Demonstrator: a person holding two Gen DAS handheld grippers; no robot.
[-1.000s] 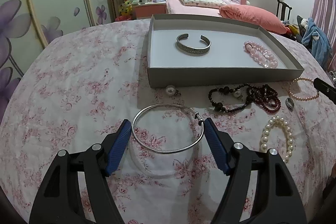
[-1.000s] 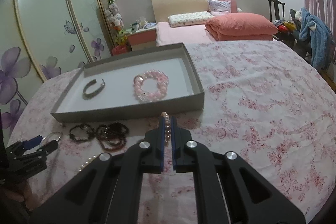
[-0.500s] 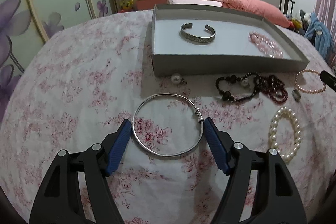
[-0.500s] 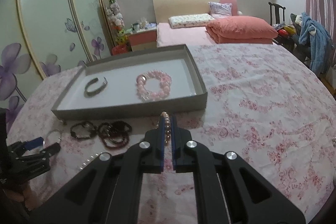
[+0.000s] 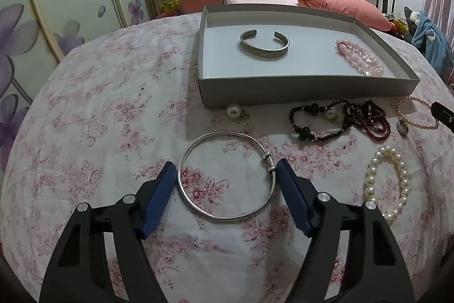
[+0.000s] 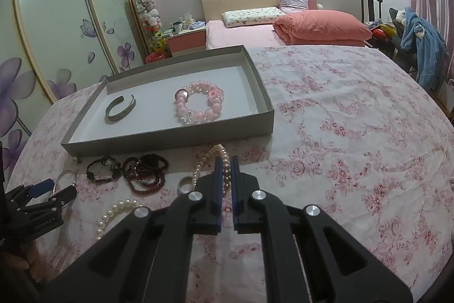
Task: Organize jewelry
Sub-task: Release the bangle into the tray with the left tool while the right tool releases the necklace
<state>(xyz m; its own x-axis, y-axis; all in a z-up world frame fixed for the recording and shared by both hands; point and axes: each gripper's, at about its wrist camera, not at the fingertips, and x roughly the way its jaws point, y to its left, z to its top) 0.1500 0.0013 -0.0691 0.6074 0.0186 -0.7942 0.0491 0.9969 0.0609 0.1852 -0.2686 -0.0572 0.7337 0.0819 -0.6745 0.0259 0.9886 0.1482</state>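
Right between my left gripper's (image 5: pixel 224 178) spread pads lay the bangle (image 5: pixel 228 175), flat on the bedspread (image 5: pixel 113 110), so that hand was clearly the nearer one. Its clasp sat just beside the right pad and the far arc stuck out past both tips toward the tray (image 5: pixel 306 94). It's round, so no real long axis; squeezing across the widest part looked like the way to go. The tray was straight ahead, with a cuff (image 5: pixel 264 45) and pink beads (image 5: pixel 359 60) already inside. My right gripper (image 6: pixel 226 169) was pressed tight on the pearl strand (image 6: pixel 218 158), just short of the tray's near wall. I'd guess both just needed a lift and a short carry forward.
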